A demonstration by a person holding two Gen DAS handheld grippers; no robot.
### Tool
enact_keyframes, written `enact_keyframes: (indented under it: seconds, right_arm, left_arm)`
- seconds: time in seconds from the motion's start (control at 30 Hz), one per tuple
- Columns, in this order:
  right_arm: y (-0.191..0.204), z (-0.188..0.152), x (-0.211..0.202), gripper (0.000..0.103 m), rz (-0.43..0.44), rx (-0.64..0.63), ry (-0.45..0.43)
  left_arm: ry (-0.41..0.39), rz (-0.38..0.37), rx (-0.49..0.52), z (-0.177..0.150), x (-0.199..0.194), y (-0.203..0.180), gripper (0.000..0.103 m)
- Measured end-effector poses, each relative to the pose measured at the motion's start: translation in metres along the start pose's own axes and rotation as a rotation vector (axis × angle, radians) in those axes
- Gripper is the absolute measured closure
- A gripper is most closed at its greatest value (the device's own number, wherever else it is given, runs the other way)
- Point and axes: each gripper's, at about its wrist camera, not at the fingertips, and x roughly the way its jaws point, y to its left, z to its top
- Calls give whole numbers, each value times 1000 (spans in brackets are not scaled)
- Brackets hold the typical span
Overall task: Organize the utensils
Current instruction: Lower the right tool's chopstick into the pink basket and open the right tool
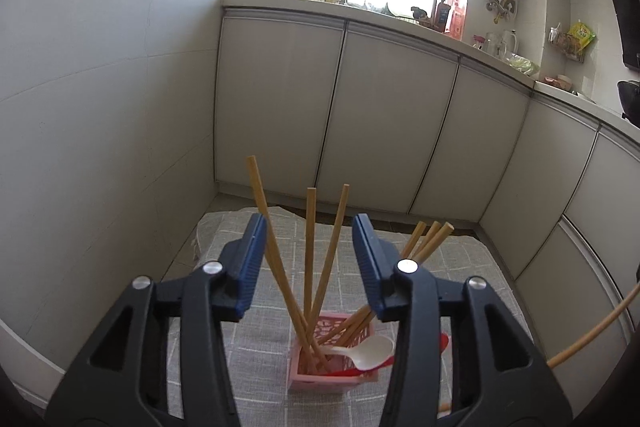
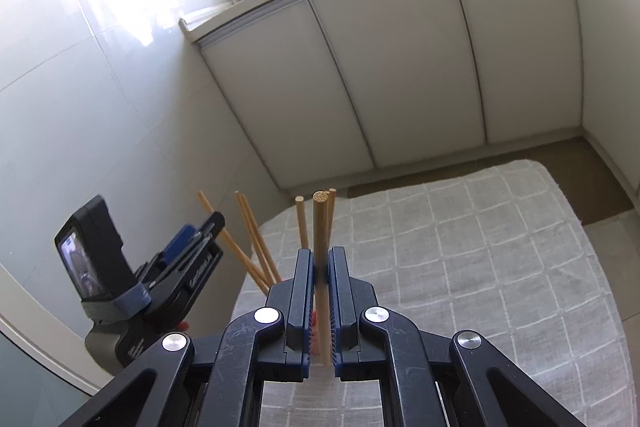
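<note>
Right wrist view, nearest: right gripper [image 2: 320, 267] with fingers [image 2: 303, 291] clamped on a single chopstick [image 2: 320, 239], held roughly upright, its round end showing above the fingertips. To the left of these fingers, the left gripper [image 2: 188, 259] seen from outside, beside several stored chopsticks [image 2: 248, 239] leaning outward. Beyond the fingertips, grey checked cloth [image 2: 460, 267] over the counter; farther off, white cabinet doors [image 2: 400, 67].

Left wrist view, nearest: left gripper [image 1: 312, 255] with fingers [image 1: 252, 259] apart and holding nothing. Between and just beyond the fingertips, pink holder [image 1: 320, 383] standing on the cloth, already carrying three chopsticks fanned upward in the gap and three more leaning out behind the right-hand finger. White spoon [image 1: 372, 349] resting in the holder, bowl toward the right-hand finger; something red [image 1: 352, 373] beneath it, unclear what. Far right of the fingers, at the frame edge, a long curved wooden stick [image 1: 592, 331], probably the clamped chopstick.

Progress, as judged: sorting largely done, six chopsticks and a spoon stored; one chopstick in hand not yet lowered into the holder. Further loose utensils: none visible on the cloth, though its near part is hidden.
</note>
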Motion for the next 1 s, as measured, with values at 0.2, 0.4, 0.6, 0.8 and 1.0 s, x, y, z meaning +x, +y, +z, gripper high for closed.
enact_keyframes:
  seconds: [0.2,0.4,0.6,0.8,1.0]
  right_arm:
    - [20,5,-1,98,5,-55,-41]
    - [49,12,24,98,26,-97,-42]
    - [77,8,62,98,-13,-217,-47]
    - [91,-8,103,98,-57,-283,7]
    - [90,-20,130,97,-74,-281,39]
  left_arm:
    - [112,53,-55,-22,-37,28,42]
    - [255,120,-70,-49,-65,49,32]
    - [337,121,-95,-73,-70,60,27]
    - [369,119,-96,-82,-60,61,27]
    - [378,120,-74,-81,-59,56,27]
